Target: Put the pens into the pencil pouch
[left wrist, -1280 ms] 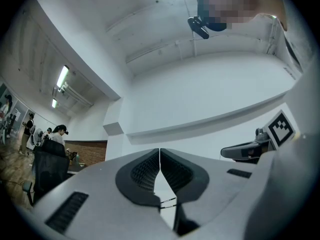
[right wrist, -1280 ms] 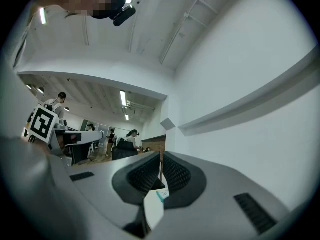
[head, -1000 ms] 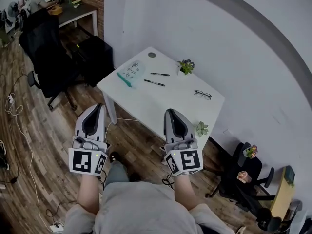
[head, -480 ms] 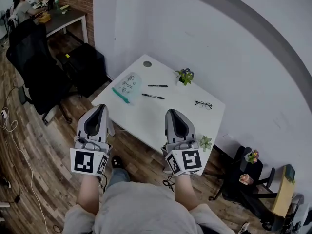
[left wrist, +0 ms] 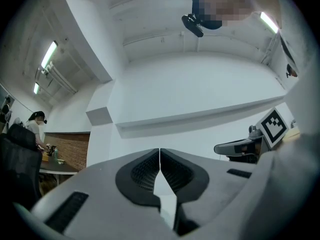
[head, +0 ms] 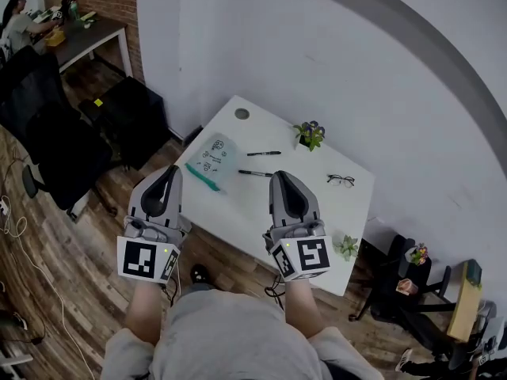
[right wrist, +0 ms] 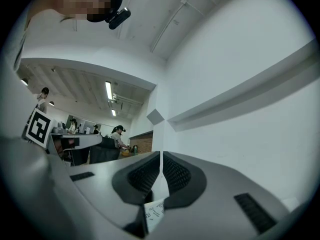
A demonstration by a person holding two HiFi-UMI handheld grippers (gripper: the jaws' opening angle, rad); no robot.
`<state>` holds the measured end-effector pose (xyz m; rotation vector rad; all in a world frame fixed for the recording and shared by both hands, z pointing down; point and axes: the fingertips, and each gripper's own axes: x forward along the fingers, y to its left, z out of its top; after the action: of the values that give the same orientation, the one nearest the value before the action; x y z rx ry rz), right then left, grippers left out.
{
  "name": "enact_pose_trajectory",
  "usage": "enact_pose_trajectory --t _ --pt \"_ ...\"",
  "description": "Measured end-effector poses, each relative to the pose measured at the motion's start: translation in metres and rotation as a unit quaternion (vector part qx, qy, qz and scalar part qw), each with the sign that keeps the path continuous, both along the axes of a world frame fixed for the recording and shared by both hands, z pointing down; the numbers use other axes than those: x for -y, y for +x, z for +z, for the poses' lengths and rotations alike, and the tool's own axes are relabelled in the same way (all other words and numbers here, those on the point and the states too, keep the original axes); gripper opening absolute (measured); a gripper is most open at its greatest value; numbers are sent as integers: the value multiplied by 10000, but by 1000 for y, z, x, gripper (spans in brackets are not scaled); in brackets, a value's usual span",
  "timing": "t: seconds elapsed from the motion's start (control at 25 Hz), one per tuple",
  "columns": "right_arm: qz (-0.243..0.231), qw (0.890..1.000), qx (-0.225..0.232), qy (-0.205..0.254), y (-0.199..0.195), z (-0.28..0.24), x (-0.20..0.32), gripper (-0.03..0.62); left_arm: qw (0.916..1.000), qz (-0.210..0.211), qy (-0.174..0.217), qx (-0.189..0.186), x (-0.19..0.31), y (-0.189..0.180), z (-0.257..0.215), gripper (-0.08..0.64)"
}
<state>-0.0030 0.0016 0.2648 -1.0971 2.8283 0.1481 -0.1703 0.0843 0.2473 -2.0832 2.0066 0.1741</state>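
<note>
A white table (head: 238, 204) stands against a white wall in an office with a wood-plank floor (head: 47, 275), seen from above by the person who holds both grippers. At far left a black office chair (head: 55, 145) and a dark cabinet (head: 131, 109) sit on the floor beside the table. The left gripper (head: 171, 171) shows over the table's left edge, its jaws pressed together at the tips with nothing between them, as its own view confirms. Just right of it the pencil pouch (head: 212, 158), pale with printed doodles and a teal edge, lies flat on the tabletop near the left side. The first black pen (head: 263, 153) and the second black pen (head: 255, 173) lie on the table to the right of the pouch, apart from it and from each other, roughly parallel. The right gripper (head: 283, 177) shows over the middle of the table just below the second pen, its jaws likewise closed tip to tip and holding nothing. Farther right stand a small potted plant (head: 310, 135) near the wall, a pair of glasses (head: 341, 180) and, at the near right corner, a second potted plant (head: 346, 247).
</note>
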Motion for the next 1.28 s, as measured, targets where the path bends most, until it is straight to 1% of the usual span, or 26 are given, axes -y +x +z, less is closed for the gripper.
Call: enact_pose_trajectory --t 0.12,0.24,0.36,0.6,0.68,0.88,1.04,1.2,1.28 --pt "80 10000 -39 -24 -21 2 13 37 9999 120 -9 9 15 -19 1 26" --pt "179 9997 -50 -138 -40 6 25 37 9997 234 -37 29 28 -36 3 26" --pt "224 9992 -160 -281 -59 15 34 37 9994 331 -60 50 36 -51 7 26" --pt "198 9958 -572 -687 -94 48 45 37 9986 505 -140 -4 51 -77 20 26" --pt "164 9931 -707 -924 -102 65 50 37 9982 563 -185 -69 57 -82 25 26" --pt "-12 9808 -940 -1711 -119 117 62 37 9970 641 -351 -258 72 -93 40 26" --pt "-33 9688 -1315 -2099 -128 158 67 37 9962 609 -526 -325 80 -101 55 26" --pt "-40 9550 -1494 -2562 -134 195 75 37 9954 571 -668 -385 89 -110 66 26" --pt "-74 9484 -1629 -2720 -139 212 79 37 9949 546 -734 -426 94 -116 72 26"
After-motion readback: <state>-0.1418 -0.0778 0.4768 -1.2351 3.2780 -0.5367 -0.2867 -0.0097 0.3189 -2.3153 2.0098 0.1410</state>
